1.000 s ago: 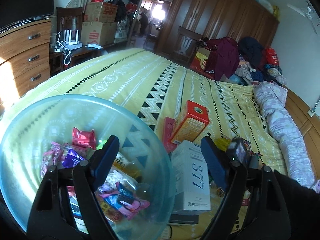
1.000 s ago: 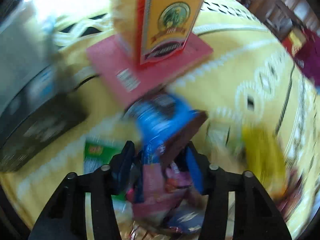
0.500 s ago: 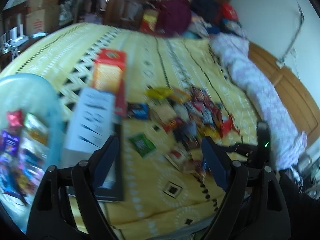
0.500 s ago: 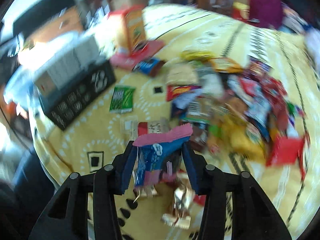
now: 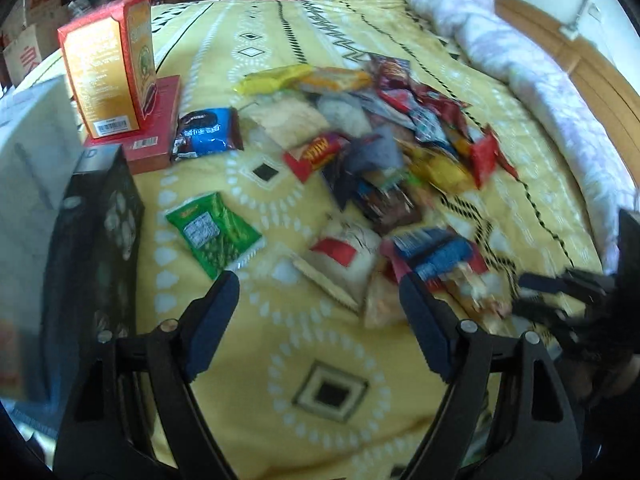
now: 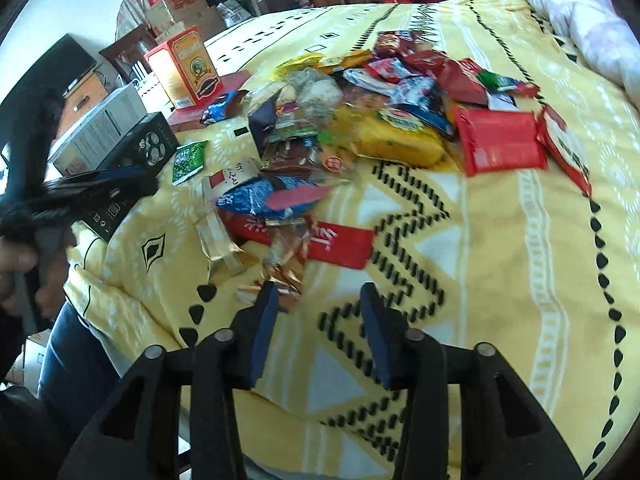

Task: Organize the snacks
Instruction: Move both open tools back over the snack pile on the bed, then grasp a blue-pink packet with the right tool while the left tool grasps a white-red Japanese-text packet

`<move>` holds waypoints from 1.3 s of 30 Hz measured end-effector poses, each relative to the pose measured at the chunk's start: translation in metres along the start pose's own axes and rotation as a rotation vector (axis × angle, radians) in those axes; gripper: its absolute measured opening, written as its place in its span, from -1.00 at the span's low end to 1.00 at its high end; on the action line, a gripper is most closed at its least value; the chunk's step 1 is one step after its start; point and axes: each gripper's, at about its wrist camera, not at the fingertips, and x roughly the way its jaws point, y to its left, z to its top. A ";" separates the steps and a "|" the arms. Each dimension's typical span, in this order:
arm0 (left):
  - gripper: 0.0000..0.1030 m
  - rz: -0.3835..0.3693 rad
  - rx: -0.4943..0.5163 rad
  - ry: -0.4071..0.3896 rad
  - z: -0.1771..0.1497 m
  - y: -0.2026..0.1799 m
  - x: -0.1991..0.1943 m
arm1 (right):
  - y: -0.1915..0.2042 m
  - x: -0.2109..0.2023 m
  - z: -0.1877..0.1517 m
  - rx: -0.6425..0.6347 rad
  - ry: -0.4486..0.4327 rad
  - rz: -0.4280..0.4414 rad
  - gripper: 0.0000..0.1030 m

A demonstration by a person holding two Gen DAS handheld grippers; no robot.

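Both grippers have swung from the bowl side to the snack pile on the bedspread. We note the left gripper wide and empty, right gripper narrow, its blue packet released; most snacks remain unsorted.

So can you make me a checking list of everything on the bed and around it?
Surface: yellow patterned bedspread, with a pale rolled quilt along its far side.
Job's things: snack pile spread mid-bed; green packet and blue cookie packet lie apart from it.
Clutter: orange carton upright on a flat red box; black box and white box beside them.
Grippers: left gripper open and empty, jaws closing; right gripper open, nothing between its fingers.
Cables: nothing seen.
Surroundings: cardboard boxes, wooden furniture, heaped clothes.
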 end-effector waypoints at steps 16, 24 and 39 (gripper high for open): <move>-0.05 -0.017 0.076 0.066 -0.002 -0.008 0.055 | 0.018 0.007 0.034 -0.133 -0.024 0.091 0.23; -0.08 -0.012 -0.041 0.034 -0.010 0.019 0.029 | 0.029 0.043 0.074 -0.358 0.090 0.084 0.54; -0.08 -0.039 -0.081 0.059 -0.011 0.025 0.039 | 0.039 0.103 0.087 -0.348 0.209 0.160 0.18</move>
